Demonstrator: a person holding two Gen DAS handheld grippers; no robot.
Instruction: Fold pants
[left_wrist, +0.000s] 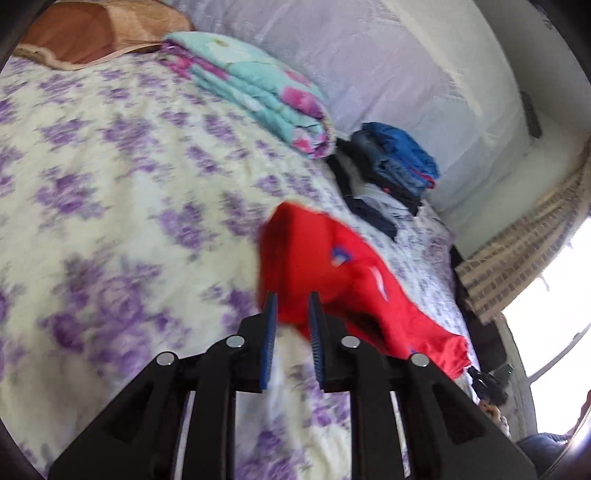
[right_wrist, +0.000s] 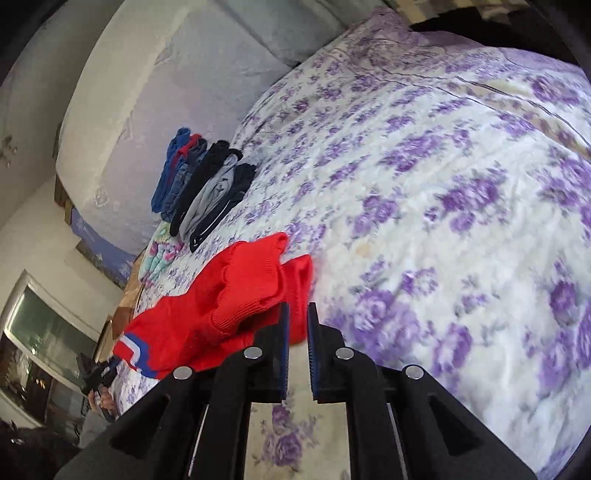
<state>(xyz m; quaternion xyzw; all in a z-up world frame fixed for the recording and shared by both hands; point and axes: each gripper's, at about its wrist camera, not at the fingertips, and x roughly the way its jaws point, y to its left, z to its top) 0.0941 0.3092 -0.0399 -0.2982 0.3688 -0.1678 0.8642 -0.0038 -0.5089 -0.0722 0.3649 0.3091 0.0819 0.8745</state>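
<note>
Red pants (left_wrist: 321, 266) with a blue and white stripe lie bunched on the floral bedspread (left_wrist: 110, 184). My left gripper (left_wrist: 292, 301) is at their near edge, jaws a little apart with red cloth between the tips. In the right wrist view the pants (right_wrist: 236, 306) show their ribbed cuffs. My right gripper (right_wrist: 298, 310) is at the cuff end, jaws a little apart, with red cloth just past the tips. Whether either one holds the cloth is unclear.
A folded teal and pink quilt (left_wrist: 255, 88) and a stack of folded dark and blue clothes (left_wrist: 391, 166) lie by the wall; the stack also shows in the right wrist view (right_wrist: 199, 188). A brown pillow (left_wrist: 96, 33) lies at the head. A window is at right.
</note>
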